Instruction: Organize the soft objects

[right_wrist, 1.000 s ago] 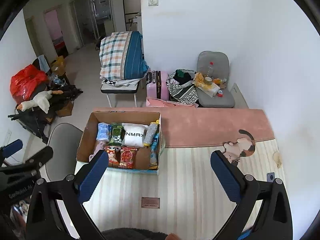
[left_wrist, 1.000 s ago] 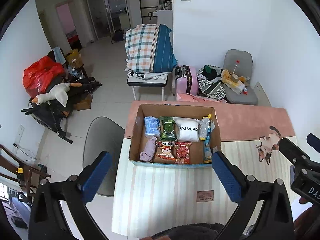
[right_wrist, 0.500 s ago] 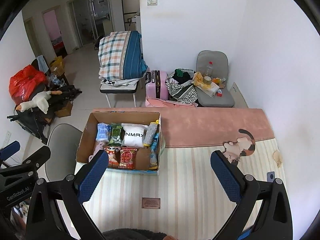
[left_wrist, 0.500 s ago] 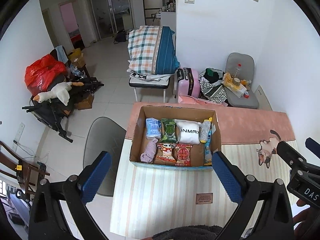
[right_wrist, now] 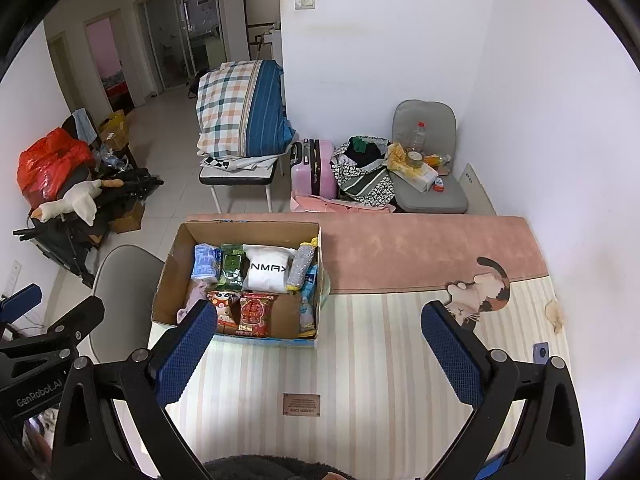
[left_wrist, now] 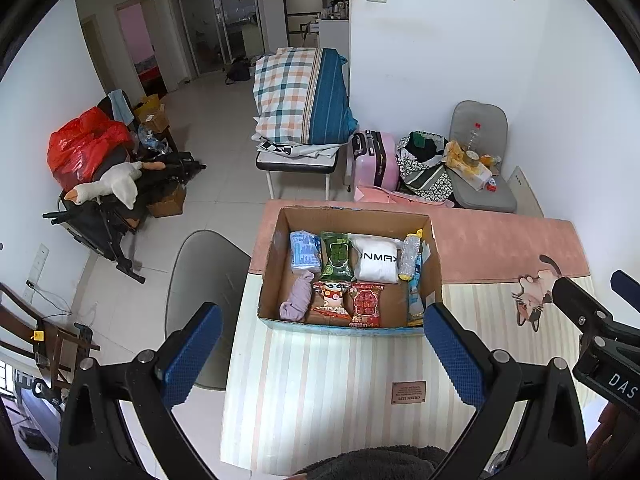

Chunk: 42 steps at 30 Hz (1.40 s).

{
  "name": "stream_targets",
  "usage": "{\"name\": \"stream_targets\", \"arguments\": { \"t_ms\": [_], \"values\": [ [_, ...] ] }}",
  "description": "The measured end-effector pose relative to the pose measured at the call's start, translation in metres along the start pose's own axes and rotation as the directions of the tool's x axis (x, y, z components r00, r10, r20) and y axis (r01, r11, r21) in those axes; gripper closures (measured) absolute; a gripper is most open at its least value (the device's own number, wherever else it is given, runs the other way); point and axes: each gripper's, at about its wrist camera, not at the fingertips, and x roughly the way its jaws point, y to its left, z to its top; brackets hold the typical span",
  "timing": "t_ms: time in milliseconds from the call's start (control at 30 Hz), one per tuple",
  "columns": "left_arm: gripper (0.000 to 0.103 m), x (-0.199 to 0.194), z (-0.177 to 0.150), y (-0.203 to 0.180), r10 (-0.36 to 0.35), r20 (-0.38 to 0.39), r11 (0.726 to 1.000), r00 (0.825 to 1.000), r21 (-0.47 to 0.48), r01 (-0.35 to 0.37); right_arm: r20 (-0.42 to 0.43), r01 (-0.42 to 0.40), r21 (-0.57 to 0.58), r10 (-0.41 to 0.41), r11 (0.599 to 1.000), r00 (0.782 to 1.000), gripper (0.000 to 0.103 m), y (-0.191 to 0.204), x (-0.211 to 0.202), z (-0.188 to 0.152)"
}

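An open cardboard box (left_wrist: pixel 275 258) stands on the striped table mat. It holds a blue pack (left_wrist: pixel 305 252), a green pack (left_wrist: pixel 337 256), a folded white cloth (left_wrist: pixel 376 260), a lilac cloth (left_wrist: pixel 298 300), two red snack packs (left_wrist: pixel 366 304) and a bubble-wrapped roll (left_wrist: pixel 409 256). My left gripper (left_wrist: pixel 321 332) hovers open just in front of the box, with nothing in it. My right gripper (right_wrist: pixel 319 328) hangs open and empty over the mat, to the right of the box (right_wrist: pixel 170 276). Each gripper shows at the edge of the other's view.
A grey chair (left_wrist: pixel 208 280) sits against the table's left edge. The mat (left_wrist: pixel 340 392) has a pink band (left_wrist: pixel 500 248) at the far side and a cat figure (left_wrist: pixel 536 292) at right. Dark fuzzy fabric (left_wrist: pixel 372 464) lies at the near edge. Cluttered chairs and a pink suitcase (left_wrist: pixel 378 160) stand beyond.
Almost nothing: both grippers stay open and hover in place, with only a slight drift of the views. The box contents are unmoved.
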Motion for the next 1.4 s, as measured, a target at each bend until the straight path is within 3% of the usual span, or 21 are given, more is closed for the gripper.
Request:
{"name": "stream_targets", "arguments": {
  "t_ms": [1400],
  "values": [
    [0.0, -0.002, 0.0, 0.001, 0.0, -0.008, 1.0, 1.0, -0.016, 0.0, -0.001, -0.003, -0.015, 0.003, 1.0, 1.0, 0.0, -0.01, -0.001, 0.003]
  ]
}}
